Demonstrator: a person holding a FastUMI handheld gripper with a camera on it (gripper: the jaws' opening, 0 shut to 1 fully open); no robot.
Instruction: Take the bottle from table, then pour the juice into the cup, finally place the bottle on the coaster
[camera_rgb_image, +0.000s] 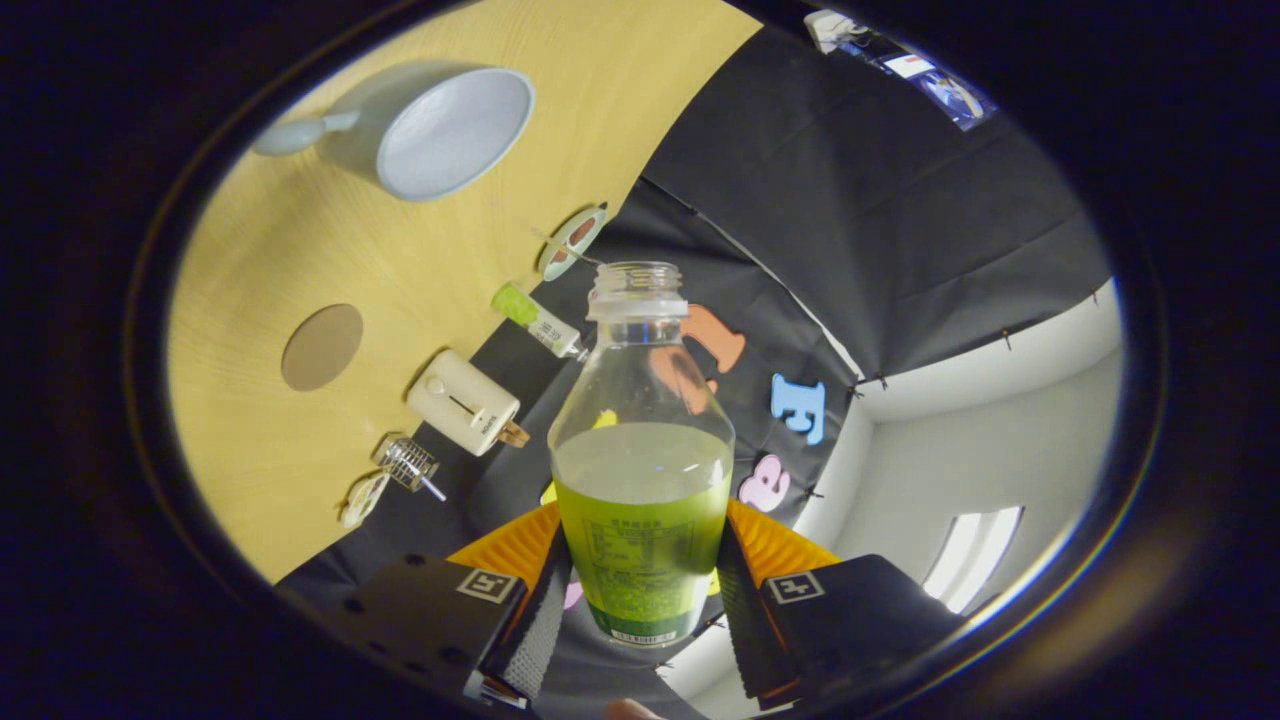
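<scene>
My gripper (640, 590) is shut on a clear plastic bottle (642, 440) with a green label, both fingers pressing its lower body. The bottle is uncapped, about half full of pale green juice, and held up off the table with the whole view rolled to one side. A pale blue-grey cup (440, 130) with a handle stands on the wooden table (300, 260), well beyond the bottle's mouth and off to the left. A round brown coaster (322, 346) lies flat on the table between the cup and the fingers.
A cream box-shaped gadget (463, 402) lies near the table's back edge. A small green-and-white tube (536, 318), a round disc (572, 241) and a small wire whisk piece (408, 464) also sit along that edge. The black cloth wall (860, 200) rises behind the table.
</scene>
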